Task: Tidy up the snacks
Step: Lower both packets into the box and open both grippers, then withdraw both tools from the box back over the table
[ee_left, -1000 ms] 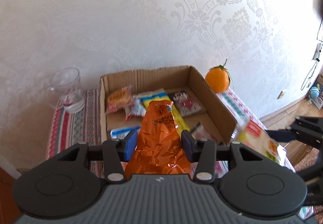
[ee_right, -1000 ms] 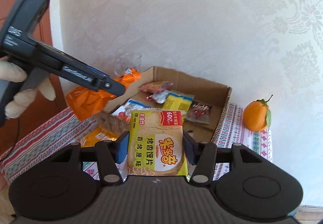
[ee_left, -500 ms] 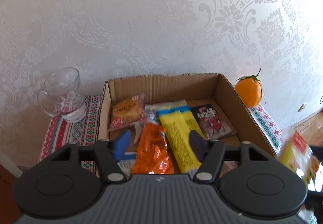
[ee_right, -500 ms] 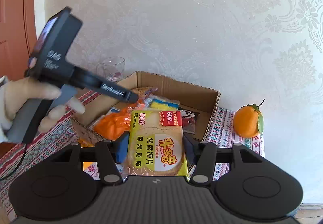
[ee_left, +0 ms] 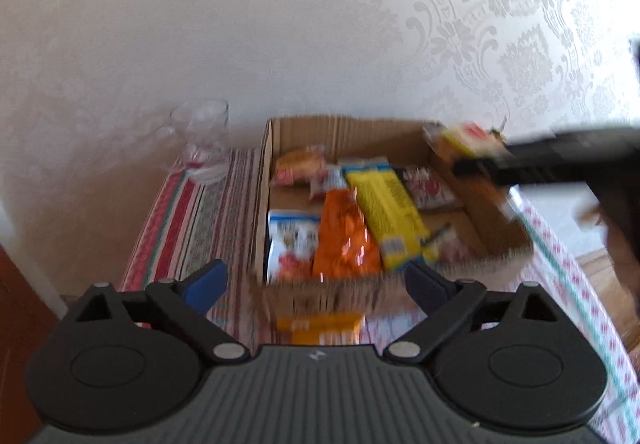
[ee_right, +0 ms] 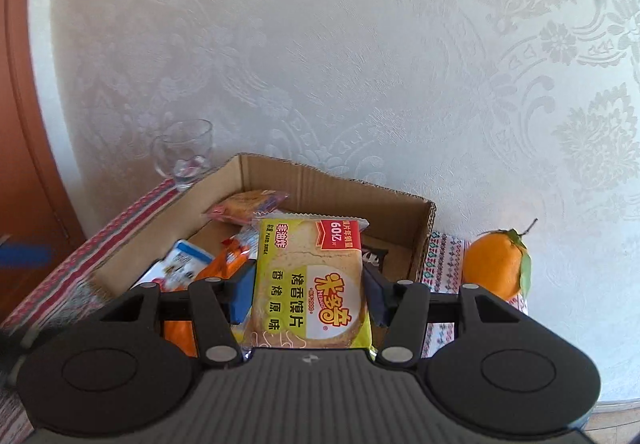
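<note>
Our cardboard box (ee_left: 478,204) holds seven packets while our left gripper (ee_left: 318,280) is opening empty and our right gripper (ee_right: 310,294) clamps one toast packet (ee_right: 310,280).

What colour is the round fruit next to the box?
The fruit is orange with a green leaf, clearest in the right wrist view.

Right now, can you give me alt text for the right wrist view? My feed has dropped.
The right gripper is shut on a yellow toast-slice snack packet, held above an open cardboard box that already holds several snacks, among them an orange bag. The box sits on a striped tablecloth before a pale patterned wall, with a glass mug to its left and an orange to its right.
</note>
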The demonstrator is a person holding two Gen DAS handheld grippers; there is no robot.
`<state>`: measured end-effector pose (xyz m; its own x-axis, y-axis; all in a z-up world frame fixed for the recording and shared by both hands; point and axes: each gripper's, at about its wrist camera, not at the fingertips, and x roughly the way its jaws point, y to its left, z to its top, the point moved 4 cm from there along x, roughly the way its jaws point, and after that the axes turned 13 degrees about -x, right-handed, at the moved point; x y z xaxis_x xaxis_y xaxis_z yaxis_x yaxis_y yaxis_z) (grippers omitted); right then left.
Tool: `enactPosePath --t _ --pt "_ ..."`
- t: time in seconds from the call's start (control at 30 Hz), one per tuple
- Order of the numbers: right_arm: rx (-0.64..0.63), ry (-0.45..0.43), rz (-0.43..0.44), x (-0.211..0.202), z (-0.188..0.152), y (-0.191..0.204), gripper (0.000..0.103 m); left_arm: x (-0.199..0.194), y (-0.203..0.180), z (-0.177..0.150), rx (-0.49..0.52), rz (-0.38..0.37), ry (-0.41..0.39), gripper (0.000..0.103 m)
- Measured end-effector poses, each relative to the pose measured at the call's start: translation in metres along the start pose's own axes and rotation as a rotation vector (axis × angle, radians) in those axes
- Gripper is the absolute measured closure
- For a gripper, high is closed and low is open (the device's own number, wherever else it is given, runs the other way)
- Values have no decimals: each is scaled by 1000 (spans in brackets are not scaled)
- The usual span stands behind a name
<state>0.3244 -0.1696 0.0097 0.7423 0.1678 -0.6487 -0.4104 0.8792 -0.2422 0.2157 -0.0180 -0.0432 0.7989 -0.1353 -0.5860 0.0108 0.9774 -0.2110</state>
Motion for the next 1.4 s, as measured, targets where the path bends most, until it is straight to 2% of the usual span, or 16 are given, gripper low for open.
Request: enactPosePath --t 0.13,0.33,0.5,0.53,0.6,0.67,0.7,0.87,1.17,1.4 --pt "24 48 -19 35 7 -12 43 -10 -3 -22 39 30 -4 7" --pt "90 109 -68 80 14 -34 43 -12 -11 -37 18 -18 36 7" --pt "111 131 -108 103 20 -45 42 -10 -12 -41 22 -8 46 7" --pt "112 131 -112 105 20 -46 41 -10 -12 -40 21 -7 45 7" --pt "114 123 -101 104 20 -47 24 -11 -11 -41 22 -7 46 7" --pt "118 99 -101 98 19 -46 10 -11 -10 -42 23 -4 48 7" --pt "119 89 -98 94 19 -46 7 -10 -10 -42 22 -2 47 7" --pt "99 59 -81 66 17 -38 1 -11 -10 -43 21 -2 35 7" --pt "-16 -27 -44 -11 -4 0 0 -19 -9 -46 46 17 1 6" --pt "-27 -39 -35 -51 -43 24 0 -18 -7 -55 58 29 5 5"
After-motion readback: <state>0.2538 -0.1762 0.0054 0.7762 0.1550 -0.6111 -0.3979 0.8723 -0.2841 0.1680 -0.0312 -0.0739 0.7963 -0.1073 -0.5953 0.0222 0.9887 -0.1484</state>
